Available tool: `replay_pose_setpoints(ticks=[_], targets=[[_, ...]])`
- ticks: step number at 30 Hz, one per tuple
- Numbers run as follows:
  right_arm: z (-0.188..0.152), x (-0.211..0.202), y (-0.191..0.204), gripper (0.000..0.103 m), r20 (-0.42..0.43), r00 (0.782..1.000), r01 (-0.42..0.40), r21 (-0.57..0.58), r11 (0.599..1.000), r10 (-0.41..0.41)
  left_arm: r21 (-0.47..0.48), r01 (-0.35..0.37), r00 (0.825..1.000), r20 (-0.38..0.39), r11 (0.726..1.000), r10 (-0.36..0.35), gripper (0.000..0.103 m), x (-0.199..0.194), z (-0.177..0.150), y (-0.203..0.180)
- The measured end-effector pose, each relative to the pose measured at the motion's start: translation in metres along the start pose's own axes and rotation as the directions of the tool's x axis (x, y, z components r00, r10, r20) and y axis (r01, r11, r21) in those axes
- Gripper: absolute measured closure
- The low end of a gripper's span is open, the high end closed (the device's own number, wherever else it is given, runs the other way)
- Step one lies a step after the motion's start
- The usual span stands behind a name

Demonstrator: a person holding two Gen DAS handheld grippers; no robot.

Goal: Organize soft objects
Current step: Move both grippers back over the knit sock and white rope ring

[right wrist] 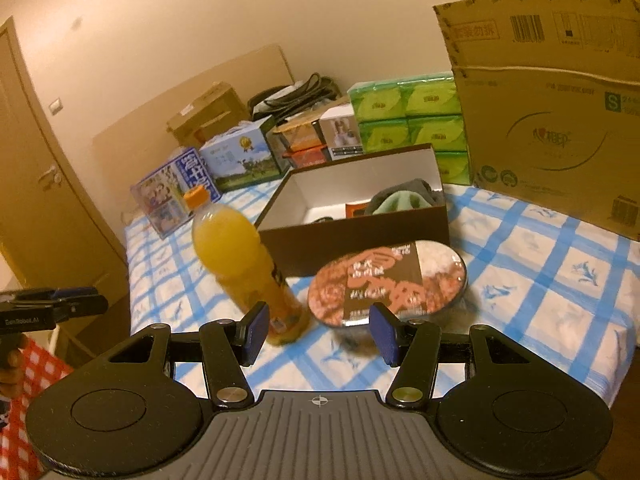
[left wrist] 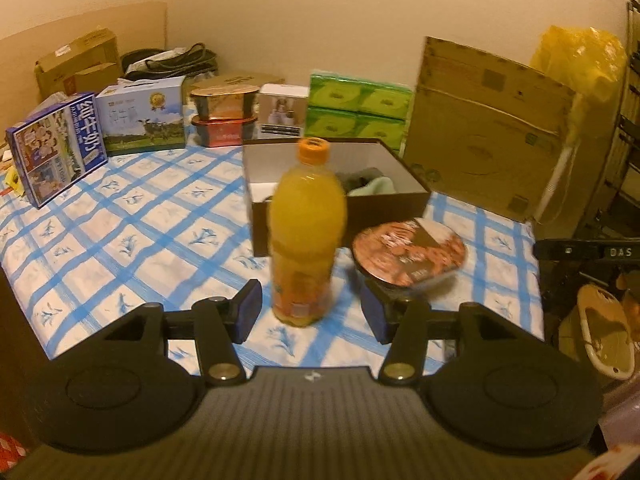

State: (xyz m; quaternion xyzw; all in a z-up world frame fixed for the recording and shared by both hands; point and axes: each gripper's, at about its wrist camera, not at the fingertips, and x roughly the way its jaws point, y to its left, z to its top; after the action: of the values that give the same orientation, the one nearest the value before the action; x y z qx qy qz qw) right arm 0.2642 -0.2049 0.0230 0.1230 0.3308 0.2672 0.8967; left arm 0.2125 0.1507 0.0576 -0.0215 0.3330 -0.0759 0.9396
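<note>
Both grippers empty and hanging over the near edge of the checked tablecloth (left wrist: 132, 216). Left gripper (left wrist: 312, 312) has its jaws apart with nothing between the pads; the orange juice bottle (left wrist: 306, 236) stands upright just beyond them, not touched. Right gripper (right wrist: 318, 330) likewise jaws apart, nothing clamped, with the sealed noodle bowl (right wrist: 390, 286) sitting just past its pads. The soft things are already in the open brown box (right wrist: 352, 240) behind bottle and bowl: a pale green cloth (right wrist: 396, 202) bundled with something dark grey in the box's right end, plus a small orange item beside it, too blurred to name. No loose soft item shows on the cloth outside the box, so this reads as a between-steps moment, likely after a drop-off or near the end of the task. Next move, if any soft item remains: locate it, possibly among the green tissue packs (left wrist: 358, 110) at the back, and reach past the bottle without tipping it, since it stands right in the left gripper's path and looks top-heavy.
</note>
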Motion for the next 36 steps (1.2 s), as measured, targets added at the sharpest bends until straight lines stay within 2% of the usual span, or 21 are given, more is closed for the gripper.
replay_pose_setpoints(ticks=[7, 14, 23, 31, 36], targets=[[-0.030, -0.022, 0.008, 0.048, -0.013, 1.000, 0.016, -0.025, 1.000, -0.017, 0.009, 0.016, 1.000, -0.020, 1.000, -0.016, 0.052, -0.014, -0.029, -0.036], [-0.058, -0.030, 0.017, 0.048, -0.036, 0.997, 0.061, -0.109, 0.992, -0.065, 0.004, 0.005, 0.999, -0.051, 1.000, -0.005, 0.052, -0.021, -0.056, -0.061], [-0.087, -0.034, 0.006, 0.048, -0.069, 0.995, 0.067, -0.081, 0.994, -0.073, -0.066, 0.032, 0.993, -0.113, 0.997, -0.039, 0.052, -0.008, -0.091, -0.078], [-0.118, -0.025, -0.008, 0.048, -0.146, 0.985, 0.086, -0.055, 0.995, -0.093, 0.015, 0.027, 0.985, -0.171, 1.000, -0.024, 0.052, 0.014, -0.124, -0.109], [-0.130, -0.017, -0.015, 0.048, -0.183, 0.977, 0.100, -0.051, 0.994, -0.107, 0.106, 0.020, 0.978, -0.209, 0.994, 0.002, 0.052, 0.031, -0.142, -0.126]])
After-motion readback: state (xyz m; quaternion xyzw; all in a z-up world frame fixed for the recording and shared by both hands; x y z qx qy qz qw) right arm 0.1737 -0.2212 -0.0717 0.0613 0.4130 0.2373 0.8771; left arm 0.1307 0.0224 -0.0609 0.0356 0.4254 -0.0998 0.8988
